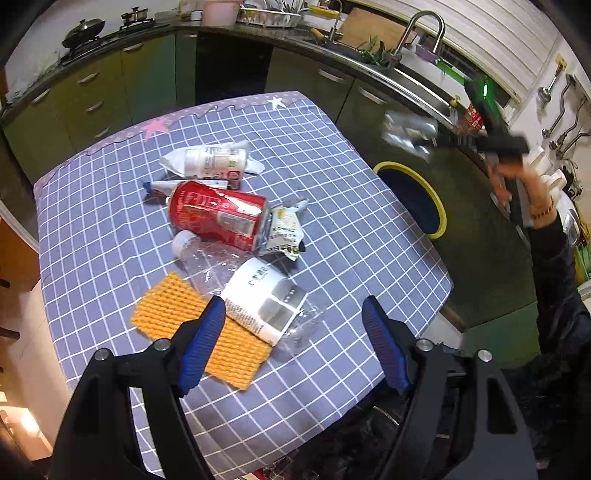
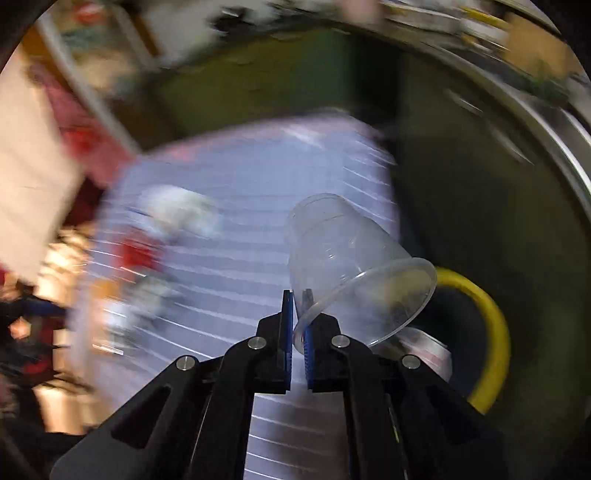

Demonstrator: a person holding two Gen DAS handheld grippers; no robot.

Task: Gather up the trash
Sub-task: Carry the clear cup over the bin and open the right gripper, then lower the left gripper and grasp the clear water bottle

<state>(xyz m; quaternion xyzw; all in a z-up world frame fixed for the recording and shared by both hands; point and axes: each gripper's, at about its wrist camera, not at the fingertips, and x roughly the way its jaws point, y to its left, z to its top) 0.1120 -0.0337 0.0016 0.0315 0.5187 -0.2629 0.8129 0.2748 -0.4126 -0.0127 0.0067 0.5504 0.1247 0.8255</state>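
Observation:
My right gripper (image 2: 298,314) is shut on the rim of a clear plastic cup (image 2: 347,258), held over the table's right edge near the yellow-rimmed bin (image 2: 491,325). From the left wrist, the same cup (image 1: 406,134) shows blurred in the air beyond the bin (image 1: 436,206), held by the right gripper (image 1: 439,142). My left gripper (image 1: 293,328) stands open above a crushed clear bottle (image 1: 255,291) lying partly on an orange waffle cloth (image 1: 173,310). A red can (image 1: 218,214), a white bottle (image 1: 210,162) and crumpled wrappers (image 1: 286,229) lie further back.
The table wears a blue checked cloth (image 1: 351,258). Green kitchen cabinets (image 1: 92,96) and a sink with a tap (image 1: 421,33) run behind and to the right. A person's sleeved arm (image 1: 554,266) reaches up at the right edge.

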